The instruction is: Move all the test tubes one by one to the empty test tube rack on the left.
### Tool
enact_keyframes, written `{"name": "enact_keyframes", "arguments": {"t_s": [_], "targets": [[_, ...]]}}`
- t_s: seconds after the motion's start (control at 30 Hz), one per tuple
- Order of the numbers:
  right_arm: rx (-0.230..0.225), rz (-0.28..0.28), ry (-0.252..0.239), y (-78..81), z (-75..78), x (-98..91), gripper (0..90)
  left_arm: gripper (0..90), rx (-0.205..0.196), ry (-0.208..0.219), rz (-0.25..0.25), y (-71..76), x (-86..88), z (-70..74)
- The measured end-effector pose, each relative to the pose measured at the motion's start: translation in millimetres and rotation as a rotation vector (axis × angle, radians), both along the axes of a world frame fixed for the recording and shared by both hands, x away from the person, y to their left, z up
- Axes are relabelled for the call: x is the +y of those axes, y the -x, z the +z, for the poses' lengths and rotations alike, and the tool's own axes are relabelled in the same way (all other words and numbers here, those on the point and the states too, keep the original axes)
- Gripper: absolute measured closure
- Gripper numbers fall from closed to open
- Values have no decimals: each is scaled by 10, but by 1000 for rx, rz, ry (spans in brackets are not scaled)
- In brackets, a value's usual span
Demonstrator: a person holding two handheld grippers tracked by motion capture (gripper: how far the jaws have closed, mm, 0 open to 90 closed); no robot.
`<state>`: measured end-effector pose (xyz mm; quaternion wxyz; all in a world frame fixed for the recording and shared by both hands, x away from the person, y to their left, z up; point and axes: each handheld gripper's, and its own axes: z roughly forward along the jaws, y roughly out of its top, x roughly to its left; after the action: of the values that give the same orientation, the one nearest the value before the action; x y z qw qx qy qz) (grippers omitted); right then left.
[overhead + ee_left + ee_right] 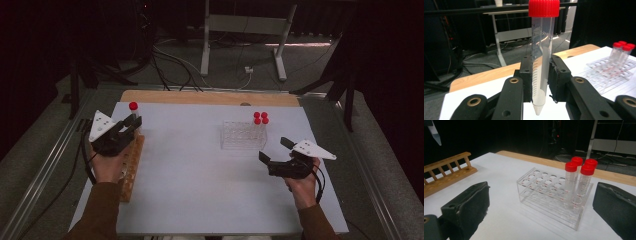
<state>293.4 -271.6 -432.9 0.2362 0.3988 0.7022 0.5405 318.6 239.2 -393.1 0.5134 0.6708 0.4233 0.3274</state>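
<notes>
My left gripper is shut on a clear red-capped tube, held upright with its pointed tip free below the pads. In the high view the tube stands above the far end of the wooden rack at the table's left. A clear plastic rack sits right of centre with three red-capped tubes at its far right corner. The same rack and tubes lie ahead of my right gripper, which is open with nothing between its pads. That gripper hovers near the rack's right front.
The white table top has a wooden edge at the back. The wooden rack lies at the far left in the right gripper view. A metal stand and cables are on the floor behind.
</notes>
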Motion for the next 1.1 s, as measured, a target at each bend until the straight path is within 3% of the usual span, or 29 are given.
{"name": "enact_keyframes", "arguments": {"t_s": [0.17, 0.53, 1.1], "targets": [[0, 3, -1, -2, -9, -6, 10, 757, 44, 8, 46, -45, 189, -133], [-3, 1, -2, -1, -16, -7, 10, 756, 122, 1, 79, -90, 334, -394], [-1, 1, 1, 0, -41, -7, 10, 754, 119, -7, 88, -78, 340, -421]]}}
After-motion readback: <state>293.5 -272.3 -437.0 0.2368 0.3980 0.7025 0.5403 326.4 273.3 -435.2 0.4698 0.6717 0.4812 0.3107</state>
